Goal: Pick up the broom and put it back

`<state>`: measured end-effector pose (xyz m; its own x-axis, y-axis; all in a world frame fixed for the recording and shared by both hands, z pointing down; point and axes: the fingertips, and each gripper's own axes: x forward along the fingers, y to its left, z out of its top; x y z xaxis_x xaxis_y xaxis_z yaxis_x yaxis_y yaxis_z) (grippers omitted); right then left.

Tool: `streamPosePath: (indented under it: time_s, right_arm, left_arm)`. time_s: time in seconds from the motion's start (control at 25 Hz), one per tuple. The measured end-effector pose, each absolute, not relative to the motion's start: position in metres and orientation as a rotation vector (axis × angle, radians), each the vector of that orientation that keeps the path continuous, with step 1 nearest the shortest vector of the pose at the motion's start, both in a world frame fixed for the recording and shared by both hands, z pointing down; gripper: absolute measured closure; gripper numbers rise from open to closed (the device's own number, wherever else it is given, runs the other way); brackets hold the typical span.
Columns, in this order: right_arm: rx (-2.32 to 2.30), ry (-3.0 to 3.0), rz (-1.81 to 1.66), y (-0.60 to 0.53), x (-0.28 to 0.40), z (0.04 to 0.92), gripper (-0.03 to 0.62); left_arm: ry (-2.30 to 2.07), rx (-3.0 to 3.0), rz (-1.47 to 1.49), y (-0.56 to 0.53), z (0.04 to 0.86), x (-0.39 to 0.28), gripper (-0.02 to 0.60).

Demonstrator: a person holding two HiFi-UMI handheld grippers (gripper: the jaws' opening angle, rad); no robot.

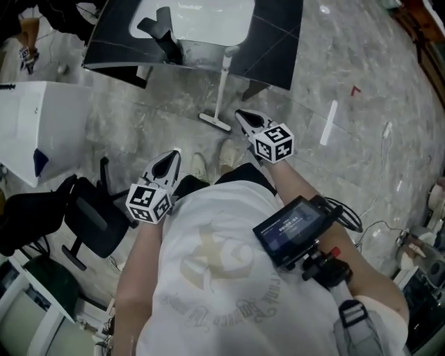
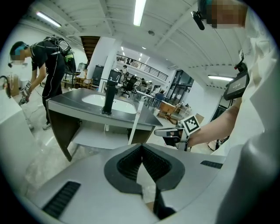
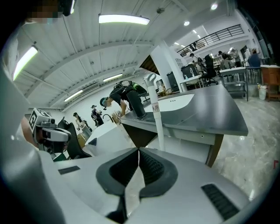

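The broom [image 1: 222,82] has a white handle and stands leaning on the front edge of the dark sink counter [image 1: 278,42], with its flat white head [image 1: 215,122] on the marble floor. My right gripper [image 1: 240,113] is shut and empty, its tip just right of the broom head and apart from it. Lower left of it, my left gripper [image 1: 175,154] is also shut with nothing in it. In the left gripper view the broom handle [image 2: 134,124] rises ahead beyond the left gripper [image 2: 142,145]. In the right gripper view the broom handle [image 3: 156,117] stands ahead of the right gripper [image 3: 139,150].
The counter holds a white basin [image 1: 208,17] and a black faucet [image 1: 167,40]. A white cabinet [image 1: 42,125] stands at the left, and a black office chair [image 1: 94,219] at the lower left. A person in black [image 2: 50,65] bends over beside the counter.
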<state>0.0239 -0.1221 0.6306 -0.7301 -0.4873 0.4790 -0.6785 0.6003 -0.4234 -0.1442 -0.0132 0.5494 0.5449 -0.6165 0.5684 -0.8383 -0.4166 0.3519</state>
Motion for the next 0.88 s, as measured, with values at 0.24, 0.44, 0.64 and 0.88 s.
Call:
streamPosePath:
  time_s: [0.24,0.44,0.64,0.88]
  right_arm:
    - [0.905,-2.5,0.863,-0.133,0.018,0.646,0.574]
    - [0.928,-2.453,0.898,-0.144,0.02,0.668,0.574]
    - [0.908,-2.419,0.902,-0.145,0.018,0.683,0.574]
    - [0.885,-2.403,0.906,-0.155,0.01,0.698,0.573]
  left_arm:
    - [-1.228,2.138,0.447,-0.014,0.547,-0.143,0.569]
    - [-1.252,2.109,0.421,-0.012,0.549,-0.14,0.569]
    - [-1.265,2.062,0.422,0.007,0.558,-0.143,0.569]
    - [-1.291,2.016,0.422,0.019,0.566,-0.15,0.569]
